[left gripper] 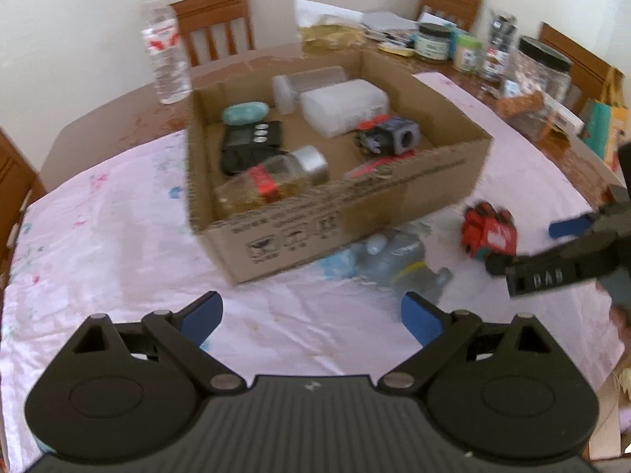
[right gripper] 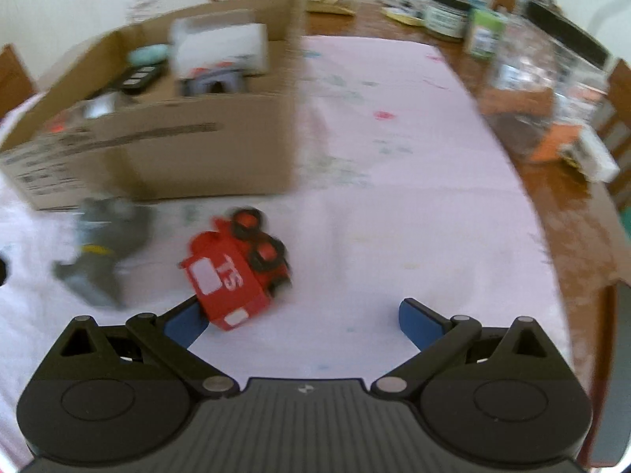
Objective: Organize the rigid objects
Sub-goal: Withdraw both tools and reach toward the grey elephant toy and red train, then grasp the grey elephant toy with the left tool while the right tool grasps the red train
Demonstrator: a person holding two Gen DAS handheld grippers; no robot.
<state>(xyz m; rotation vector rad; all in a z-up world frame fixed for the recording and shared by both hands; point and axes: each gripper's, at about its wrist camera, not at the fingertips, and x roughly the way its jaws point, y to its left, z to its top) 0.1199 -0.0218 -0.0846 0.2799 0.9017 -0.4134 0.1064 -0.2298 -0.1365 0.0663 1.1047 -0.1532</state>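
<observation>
A cardboard box (left gripper: 445,181) stands on the pink tablecloth and holds several items: a glass jar (left gripper: 272,181), a black device (left gripper: 252,144), a white block (left gripper: 343,104) and a dark toy (left gripper: 388,136). It also shows in the right wrist view (right gripper: 177,149). A red toy truck (right gripper: 236,272) lies on its side in front of the box, just ahead of my right gripper's left fingertip. A grey toy (right gripper: 102,252) lies left of it. My right gripper (right gripper: 303,319) is open and empty. My left gripper (left gripper: 311,315) is open and empty, short of the grey toy (left gripper: 398,264) and the truck (left gripper: 489,232).
A water bottle (left gripper: 165,47) stands behind the box. Jars, tins and packets (left gripper: 473,47) crowd the wooden table at the back right. Wooden chairs (left gripper: 221,19) ring the table. The right gripper's body (left gripper: 560,260) enters the left wrist view from the right.
</observation>
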